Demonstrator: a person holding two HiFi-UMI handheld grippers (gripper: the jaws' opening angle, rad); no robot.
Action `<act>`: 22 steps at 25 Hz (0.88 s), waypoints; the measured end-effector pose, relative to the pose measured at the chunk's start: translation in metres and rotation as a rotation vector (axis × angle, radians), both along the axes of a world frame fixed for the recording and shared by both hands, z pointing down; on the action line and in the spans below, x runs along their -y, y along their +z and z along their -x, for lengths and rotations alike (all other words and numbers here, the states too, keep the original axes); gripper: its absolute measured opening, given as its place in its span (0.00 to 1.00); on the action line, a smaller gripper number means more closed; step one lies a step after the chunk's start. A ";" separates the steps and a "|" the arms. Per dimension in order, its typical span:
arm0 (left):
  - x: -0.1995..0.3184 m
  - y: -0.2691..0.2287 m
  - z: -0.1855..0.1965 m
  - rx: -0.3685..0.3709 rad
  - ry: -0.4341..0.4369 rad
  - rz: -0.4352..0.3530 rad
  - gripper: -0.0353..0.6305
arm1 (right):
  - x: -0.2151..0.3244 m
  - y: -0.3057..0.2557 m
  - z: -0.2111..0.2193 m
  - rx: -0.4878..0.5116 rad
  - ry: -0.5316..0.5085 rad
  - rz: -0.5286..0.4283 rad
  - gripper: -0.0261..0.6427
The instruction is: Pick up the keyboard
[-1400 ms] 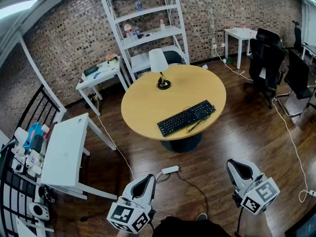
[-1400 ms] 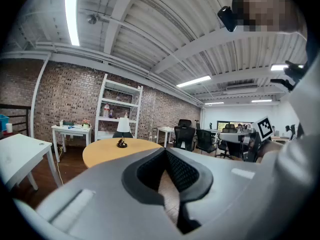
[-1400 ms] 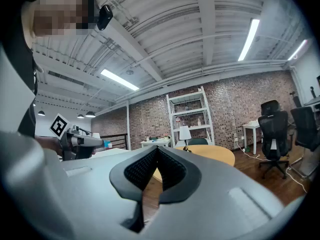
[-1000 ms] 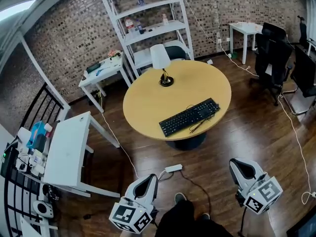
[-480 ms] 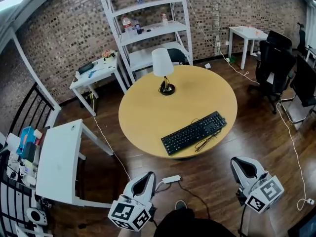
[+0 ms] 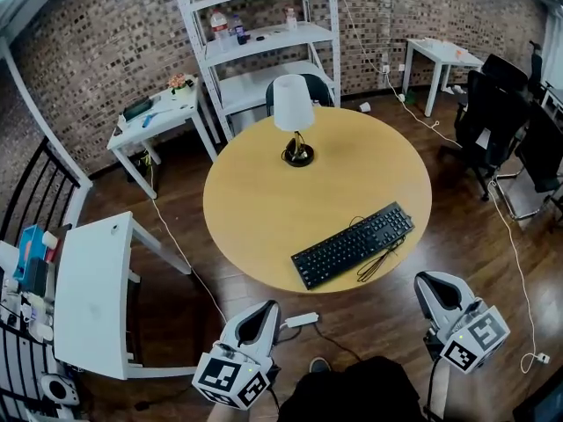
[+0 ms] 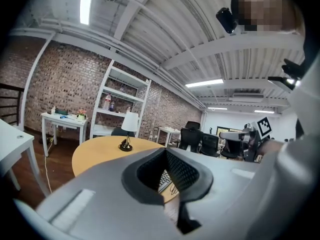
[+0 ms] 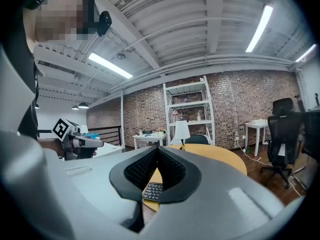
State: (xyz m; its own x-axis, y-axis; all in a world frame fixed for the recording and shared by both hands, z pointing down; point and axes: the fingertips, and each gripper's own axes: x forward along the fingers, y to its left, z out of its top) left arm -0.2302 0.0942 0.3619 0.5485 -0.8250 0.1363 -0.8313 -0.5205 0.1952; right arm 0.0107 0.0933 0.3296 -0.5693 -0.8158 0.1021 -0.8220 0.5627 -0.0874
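Observation:
A black keyboard [image 6: 353,244] lies slanted near the front right edge of the round wooden table [image 6: 264,209], its loose cable [image 6: 380,260] coiled beside it. My left gripper [image 6: 259,316] is low at the bottom centre, short of the table edge, shut and holding nothing. My right gripper [image 6: 433,286] hangs at the bottom right, also shut and empty, off the table to the right of the keyboard. Through the left gripper view a strip of the keyboard [image 7: 164,180] shows past the closed jaws; the right gripper view shows the keyboard [image 8: 152,190] end below the meeting pads.
A white-shaded lamp [image 6: 295,121] stands at the table's far side. A white side table [image 6: 92,297] is at the left, a white shelf unit [image 6: 264,51] and small desk [image 6: 154,112] behind. Black office chairs [image 6: 493,121] stand at the right. A power strip [image 6: 301,321] and cords lie on the floor.
The view has closed in on the round table: the table and keyboard sit larger and lower in the head view. Both grippers stay shut at the bottom.

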 end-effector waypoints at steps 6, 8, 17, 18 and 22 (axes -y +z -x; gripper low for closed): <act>0.032 0.006 -0.008 0.008 -0.025 0.034 0.08 | 0.040 -0.001 -0.017 0.007 -0.001 0.005 0.04; 0.044 0.003 -0.015 0.020 -0.042 0.032 0.08 | 0.057 0.000 -0.029 0.016 -0.009 0.007 0.04; 0.086 0.009 -0.054 0.025 -0.168 0.074 0.08 | 0.123 0.005 -0.084 0.002 -0.102 -0.007 0.04; 0.090 0.009 -0.059 0.026 -0.179 0.078 0.08 | 0.129 0.006 -0.091 0.004 -0.111 -0.005 0.04; 0.105 0.012 -0.085 0.042 -0.223 0.092 0.08 | 0.153 0.010 -0.120 0.017 -0.153 0.004 0.04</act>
